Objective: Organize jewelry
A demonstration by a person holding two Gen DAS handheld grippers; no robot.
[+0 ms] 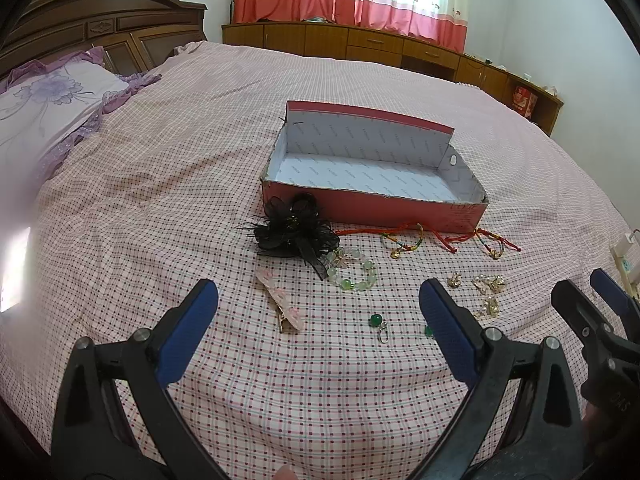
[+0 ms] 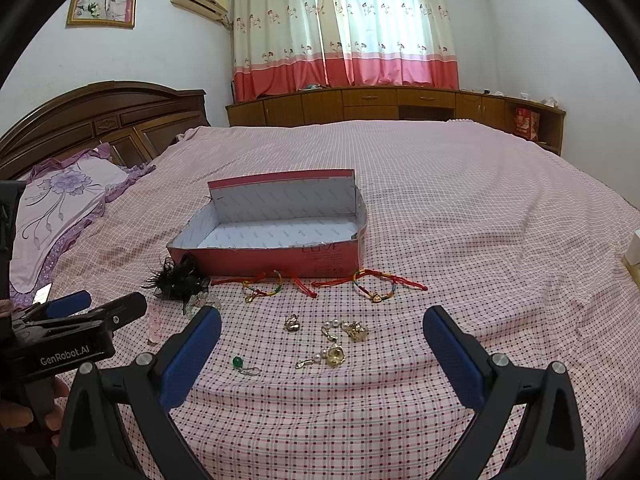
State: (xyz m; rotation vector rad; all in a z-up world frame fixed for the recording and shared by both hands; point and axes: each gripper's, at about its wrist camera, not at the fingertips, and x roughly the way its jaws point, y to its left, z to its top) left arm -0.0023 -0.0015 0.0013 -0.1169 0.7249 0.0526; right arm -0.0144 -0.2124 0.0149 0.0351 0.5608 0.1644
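Note:
An open red box point(image 1: 400, 210) point(image 2: 280, 262) with a white inside stands on the bed. In front of it lie a black flower hair piece point(image 1: 294, 230) point(image 2: 176, 280), a green bead bracelet point(image 1: 354, 272), a pink hair clip point(image 1: 282, 304), two red cord bracelets point(image 1: 404, 240) point(image 2: 374, 286), a green bead earring point(image 1: 378, 322) point(image 2: 242, 364) and several gold pearl pieces point(image 1: 488, 284) point(image 2: 340, 340). My left gripper point(image 1: 318, 300) is open and empty above the clip and earring. My right gripper point(image 2: 322, 328) is open and empty above the gold pieces.
The bed has a pink checked cover point(image 1: 160, 184). A purple flowered pillow point(image 1: 48, 100) and a wooden headboard point(image 2: 100, 120) are at the left. Low wooden cabinets point(image 2: 400, 104) and curtains stand behind the bed. A power strip point(image 1: 626, 256) lies at the right edge.

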